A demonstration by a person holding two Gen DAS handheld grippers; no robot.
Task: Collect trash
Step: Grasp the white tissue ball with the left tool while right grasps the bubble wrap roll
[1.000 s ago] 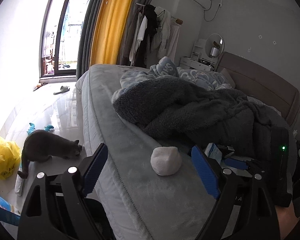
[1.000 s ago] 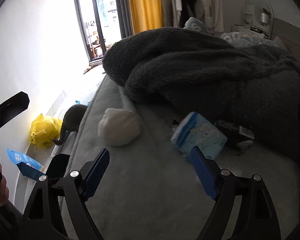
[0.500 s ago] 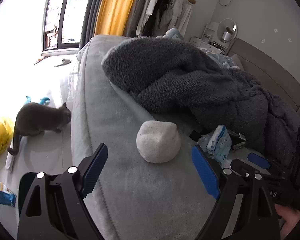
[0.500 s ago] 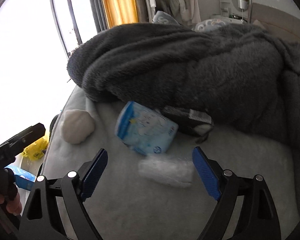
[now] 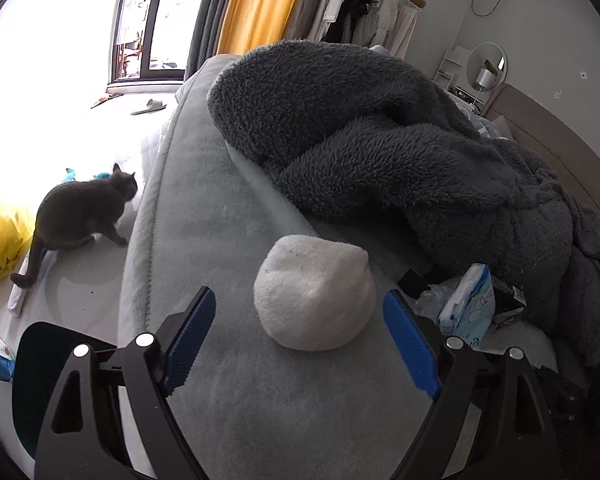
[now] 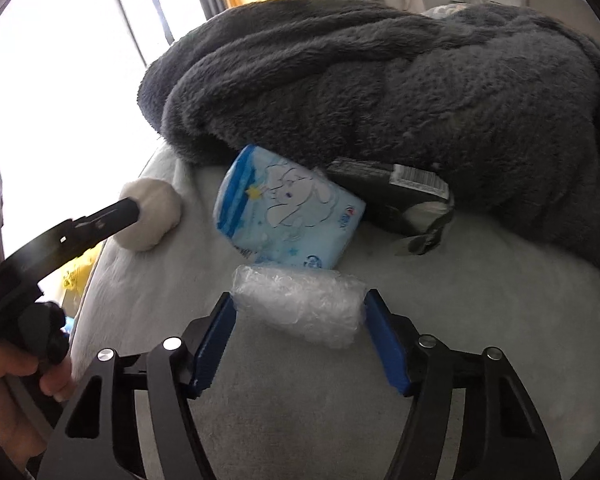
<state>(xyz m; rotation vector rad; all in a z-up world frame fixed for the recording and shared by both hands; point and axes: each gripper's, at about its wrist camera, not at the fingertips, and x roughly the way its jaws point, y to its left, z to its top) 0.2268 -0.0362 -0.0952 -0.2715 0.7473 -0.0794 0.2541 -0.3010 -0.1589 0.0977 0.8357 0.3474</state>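
The right hand-held gripper (image 6: 300, 344), jaws just closing, pinches crumpled clear plastic (image 6: 300, 309) on the bed (image 6: 460, 320). A blue tissue pack (image 6: 288, 216) lies just beyond. The left hand-held gripper (image 5: 300, 344) gapes empty before a white sock ball (image 5: 314, 292).

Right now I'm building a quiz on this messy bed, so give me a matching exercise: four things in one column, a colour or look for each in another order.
Things:
1. rolled sock
2. tissue pack
3. crumpled plastic wrap
4. fleece blanket

Looks:
A. dark grey
B. clear
C. white
D. light blue with a cartoon print

Pairs: 1-C, 2-D, 3-B, 4-A
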